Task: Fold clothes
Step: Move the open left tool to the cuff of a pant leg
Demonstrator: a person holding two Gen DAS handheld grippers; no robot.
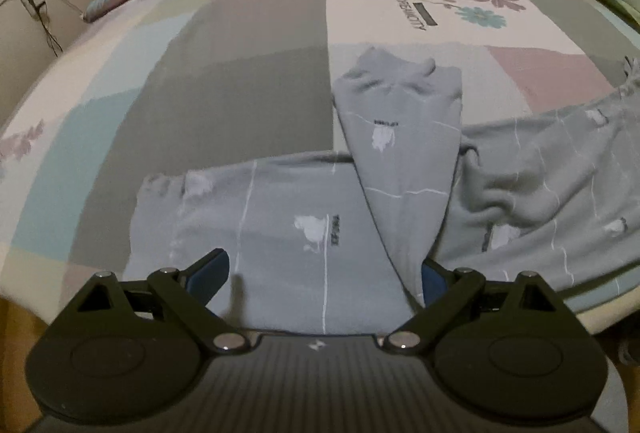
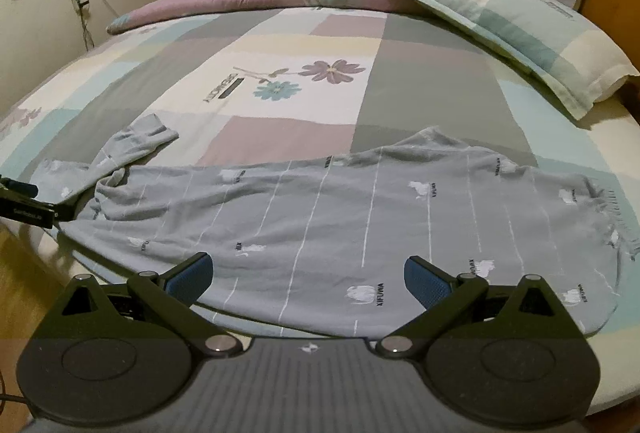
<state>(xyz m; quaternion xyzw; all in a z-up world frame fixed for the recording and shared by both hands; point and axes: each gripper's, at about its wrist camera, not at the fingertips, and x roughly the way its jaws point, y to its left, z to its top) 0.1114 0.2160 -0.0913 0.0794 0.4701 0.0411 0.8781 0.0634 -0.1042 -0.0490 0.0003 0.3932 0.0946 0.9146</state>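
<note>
One garment: grey pyjama trousers (image 2: 340,209), white lines, spread on the bed (image 2: 280,45).
Left gripper (image 1: 324,273): spread, right fingertip hidden by cloth.
Right gripper (image 2: 308,277): spread, empty.

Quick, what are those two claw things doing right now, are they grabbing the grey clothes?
Left gripper: open, empty, over the grey garment.
Right gripper: open, empty, over the same garment.

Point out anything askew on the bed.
The grey pyjama trousers lie along the bed's near edge. One leg is bent back across the other instead of lying straight, and the fabric bunches at the crossing. Nothing else stands out.
</note>
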